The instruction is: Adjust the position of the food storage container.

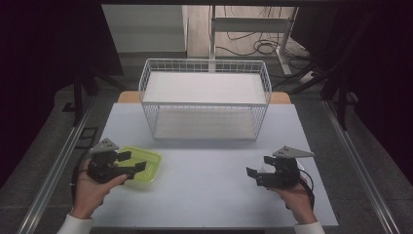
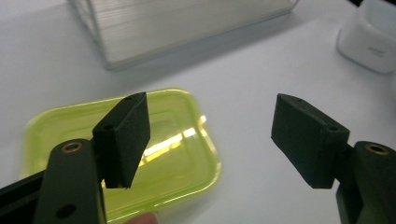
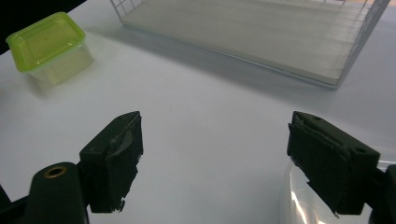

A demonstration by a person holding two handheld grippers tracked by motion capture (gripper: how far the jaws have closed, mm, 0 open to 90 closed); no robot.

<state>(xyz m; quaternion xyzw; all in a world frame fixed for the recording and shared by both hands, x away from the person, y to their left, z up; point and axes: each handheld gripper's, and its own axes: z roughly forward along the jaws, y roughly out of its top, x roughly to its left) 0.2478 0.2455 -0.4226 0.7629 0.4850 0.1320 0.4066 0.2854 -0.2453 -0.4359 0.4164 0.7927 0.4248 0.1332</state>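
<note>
A container with a lime-green lid [image 1: 144, 165] sits at the left of the white table [image 1: 204, 190]. My left gripper [image 1: 132, 162] hovers open just above its near side; in the left gripper view the lid [image 2: 177, 140] lies below and between the spread jaws [image 2: 215, 135], with nothing held. At the right, my right gripper [image 1: 258, 165] is open too. A clear white container [image 3: 299, 205] shows beside its right pad [image 3: 327, 165], and nothing is held between the jaws [image 3: 219, 161]. The same white container [image 2: 369, 42] appears far off in the left gripper view.
A white wire basket [image 1: 204, 62] with an upper and a lower shelf stands at the middle back of the table, its open front facing me. Bare tabletop lies between the two grippers. Cables and table legs are on the floor behind.
</note>
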